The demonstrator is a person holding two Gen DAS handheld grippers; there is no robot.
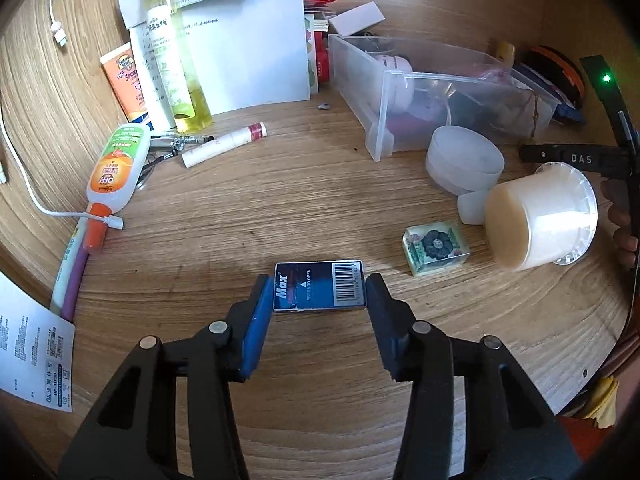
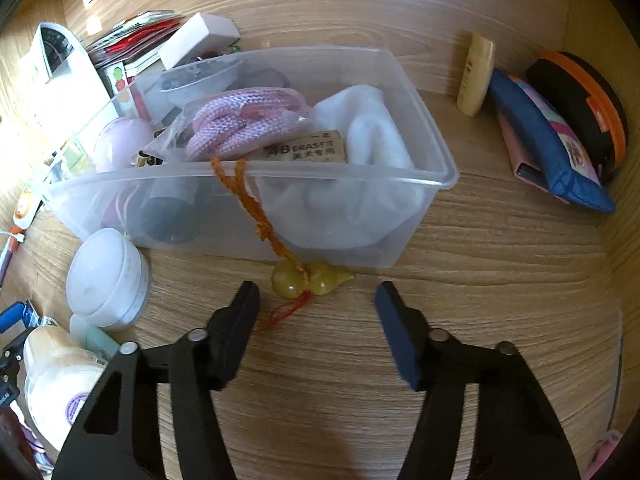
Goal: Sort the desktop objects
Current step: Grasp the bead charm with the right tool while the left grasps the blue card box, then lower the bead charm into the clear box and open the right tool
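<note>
In the left wrist view my left gripper point(image 1: 319, 292) has its jaws on both short ends of a blue Max staple box point(image 1: 319, 286) that lies on the wooden desk. In the right wrist view my right gripper point(image 2: 317, 298) is open and empty, low over the desk. A yellow gourd charm point(image 2: 308, 282) on an orange cord lies just ahead of its fingertips, against the clear plastic bin point(image 2: 248, 184). The bin also shows in the left wrist view point(image 1: 384, 108). It holds a pink rope, white cloth and an eraser.
Left wrist view: a white cup on its side point(image 1: 536, 220), a round white case point(image 1: 464, 160), a clear flower cube point(image 1: 436, 246), an OFF bottle point(image 1: 116, 168), a lip balm tube point(image 1: 224, 144), a yellow bottle point(image 1: 176, 52), papers point(image 1: 248, 40), a cable. Right wrist view: a blue pouch point(image 2: 552, 148).
</note>
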